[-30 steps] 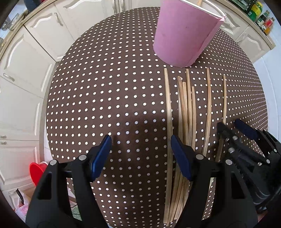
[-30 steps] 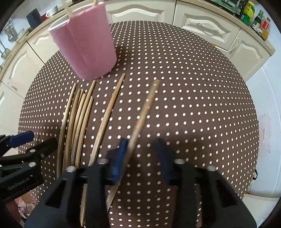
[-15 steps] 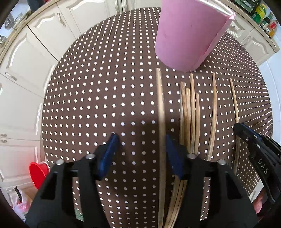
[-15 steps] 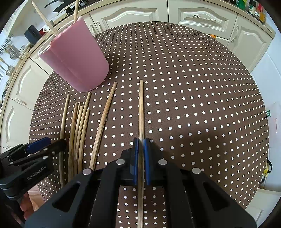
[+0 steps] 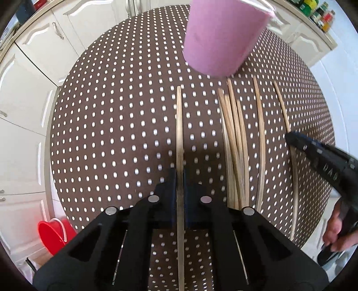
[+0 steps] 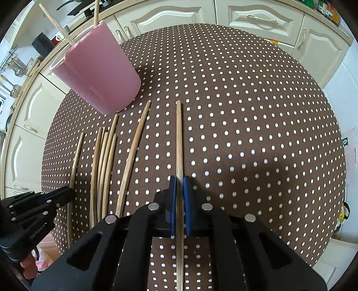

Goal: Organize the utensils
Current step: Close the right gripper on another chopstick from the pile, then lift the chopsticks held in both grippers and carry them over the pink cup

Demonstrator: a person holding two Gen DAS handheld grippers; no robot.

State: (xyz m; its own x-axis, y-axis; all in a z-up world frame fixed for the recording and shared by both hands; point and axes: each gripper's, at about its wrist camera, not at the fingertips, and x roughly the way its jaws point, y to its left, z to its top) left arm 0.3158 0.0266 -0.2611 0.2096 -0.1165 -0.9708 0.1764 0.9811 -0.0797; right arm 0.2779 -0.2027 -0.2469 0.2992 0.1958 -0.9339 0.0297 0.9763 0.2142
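Both grippers (left gripper (image 5: 179, 176), right gripper (image 6: 179, 185)) each pinch one chopstick (image 5: 179, 125) tightly.

Tablecloth (image 5: 116, 134): brown with white dots. Cup (image 5: 221, 35): pink. Chopsticks (image 5: 235, 143): tan. Cabinets (image 6: 257, 20): cream. Bucket (image 5: 52, 235): red.

You work over a round table (image 5: 111, 134) in a brown cloth with white dots. White cabinet doors (image 6: 170, 15) with metal handles ring it. A red bucket (image 5: 52, 232) sits on the floor just beside the table. Bottles and jars (image 5: 317, 13) stand on the counter, and dark pans (image 6: 73, 6) hang above the cabinets.
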